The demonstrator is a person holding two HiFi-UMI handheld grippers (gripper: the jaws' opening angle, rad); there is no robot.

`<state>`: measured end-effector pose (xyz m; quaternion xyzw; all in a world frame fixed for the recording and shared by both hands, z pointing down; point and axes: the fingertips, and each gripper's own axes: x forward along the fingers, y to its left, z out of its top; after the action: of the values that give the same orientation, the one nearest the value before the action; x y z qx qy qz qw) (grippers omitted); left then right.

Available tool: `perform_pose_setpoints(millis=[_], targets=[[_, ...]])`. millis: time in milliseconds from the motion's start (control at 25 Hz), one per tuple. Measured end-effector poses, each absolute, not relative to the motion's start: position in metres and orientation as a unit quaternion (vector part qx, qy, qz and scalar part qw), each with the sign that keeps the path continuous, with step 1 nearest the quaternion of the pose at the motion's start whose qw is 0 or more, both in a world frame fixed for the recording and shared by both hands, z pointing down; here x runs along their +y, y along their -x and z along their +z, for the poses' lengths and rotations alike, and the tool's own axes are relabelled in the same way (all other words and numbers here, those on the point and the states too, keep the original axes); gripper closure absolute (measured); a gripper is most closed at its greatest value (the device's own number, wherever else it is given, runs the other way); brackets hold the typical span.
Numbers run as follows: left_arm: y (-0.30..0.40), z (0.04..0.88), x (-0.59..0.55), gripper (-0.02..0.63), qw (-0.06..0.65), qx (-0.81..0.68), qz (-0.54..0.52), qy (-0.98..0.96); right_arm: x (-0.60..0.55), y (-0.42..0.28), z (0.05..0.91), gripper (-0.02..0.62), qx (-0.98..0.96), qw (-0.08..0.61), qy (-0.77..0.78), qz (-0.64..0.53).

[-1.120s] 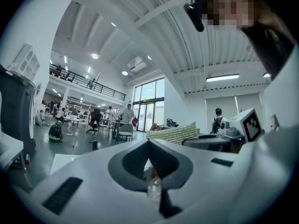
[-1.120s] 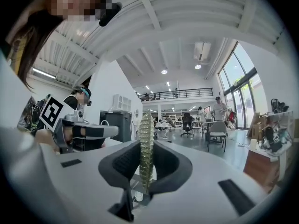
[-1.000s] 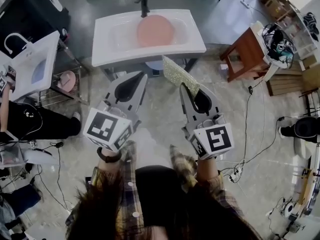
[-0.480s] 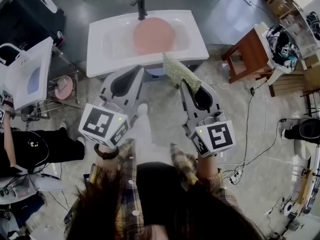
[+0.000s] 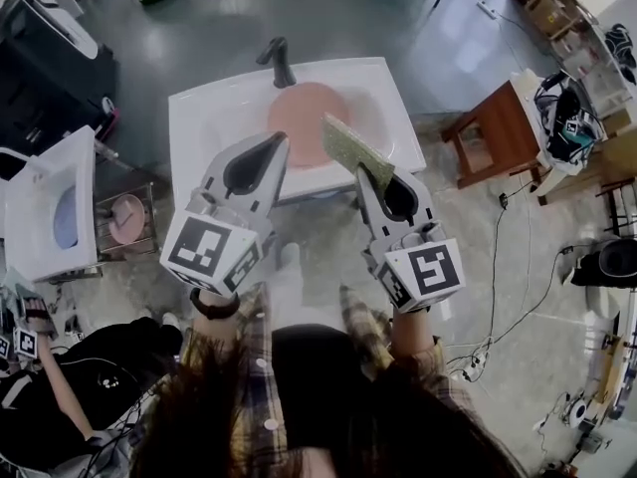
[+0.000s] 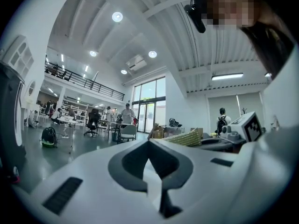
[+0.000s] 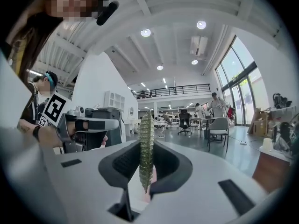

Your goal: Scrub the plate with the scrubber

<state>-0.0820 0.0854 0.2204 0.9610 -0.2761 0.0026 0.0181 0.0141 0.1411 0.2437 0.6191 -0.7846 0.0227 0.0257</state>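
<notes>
Round ceiling lights (image 6: 117,17) and tall windows (image 7: 243,83) are lighting everything brightly and evenly, while fisheye distortion is bending and darkening both gripper views' edges.

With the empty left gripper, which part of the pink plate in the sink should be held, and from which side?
Probably the left rim of the plate. It seems to lie flat in the sink, so only the edge offers a hold. The faucet stands behind it and the scrubber hangs over its right, so the shut left gripper should open and come from the left.
</notes>
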Motion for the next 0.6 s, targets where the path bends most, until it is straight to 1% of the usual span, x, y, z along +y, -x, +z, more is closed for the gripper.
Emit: perform_pose_setpoints(millis=[280, 440, 600], targets=[[0.077, 0.227, 0.02, 0.592, 0.016, -0.263, 0.012, -0.965, 0.072, -0.016, 0.25, 0.522, -0.781, 0.028, -0.624, 0.025], [0.075, 0.238, -0.001, 0.592, 0.033, -0.258, 0.017, -0.965, 0.054, -0.017, 0.257, 0.522, -0.775, 0.038, -0.629, 0.036], [0.059, 0.248, -0.011, 0.592, 0.049, -0.253, 0.026, -0.966, 0.046, -0.034, 0.266, 0.522, -0.772, 0.047, -0.632, 0.054]])
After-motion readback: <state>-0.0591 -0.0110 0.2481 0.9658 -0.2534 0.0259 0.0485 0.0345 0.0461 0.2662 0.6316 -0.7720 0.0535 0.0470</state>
